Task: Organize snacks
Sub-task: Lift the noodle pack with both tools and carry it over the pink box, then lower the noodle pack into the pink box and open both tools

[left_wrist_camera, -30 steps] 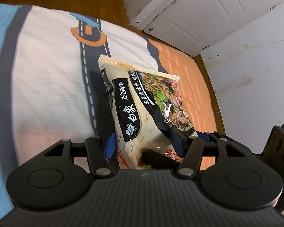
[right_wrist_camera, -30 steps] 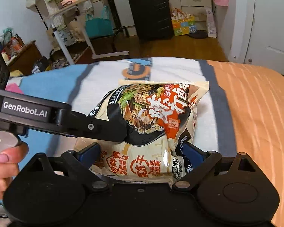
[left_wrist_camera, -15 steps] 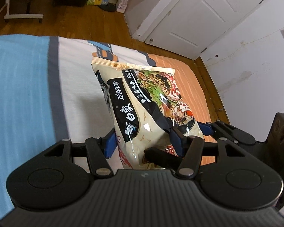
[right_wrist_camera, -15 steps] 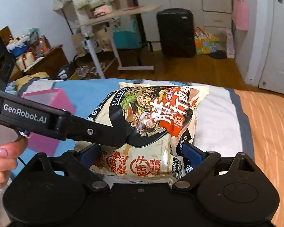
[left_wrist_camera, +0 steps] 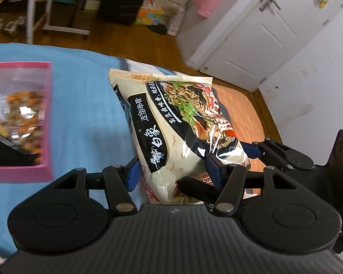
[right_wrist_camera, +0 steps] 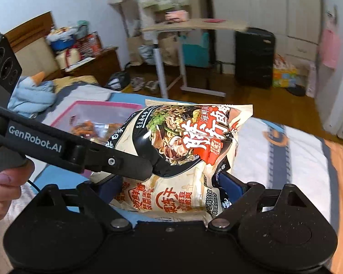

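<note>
A beige and black instant noodle packet (left_wrist_camera: 171, 123) hangs above the bed, held from two sides. My left gripper (left_wrist_camera: 173, 171) is shut on its lower end, blue pads (left_wrist_camera: 213, 169) pressing the wrapper. In the right wrist view, the same packet (right_wrist_camera: 189, 150) sits between the right gripper's (right_wrist_camera: 171, 186) pads, which press its sides as the jaws close a little. The left gripper's finger (right_wrist_camera: 91, 153) crosses in front of the packet there. A pink box (left_wrist_camera: 46, 114) with snacks under clear plastic lies on the blue sheet to the left, also seen as the pink box (right_wrist_camera: 98, 105).
The bed cover (left_wrist_camera: 84, 118) is blue, white and orange. A hand (right_wrist_camera: 2, 187) holds the left tool. A blue plush (right_wrist_camera: 32, 91) lies on the bed. Beyond the bed stand a rolling table (right_wrist_camera: 171, 52), a black suitcase (right_wrist_camera: 255, 57) and a white door (left_wrist_camera: 258, 34).
Both grippers have carried the noodle packet up and across the bed, from the orange and white part toward the blue part. The pink box has come into view.
</note>
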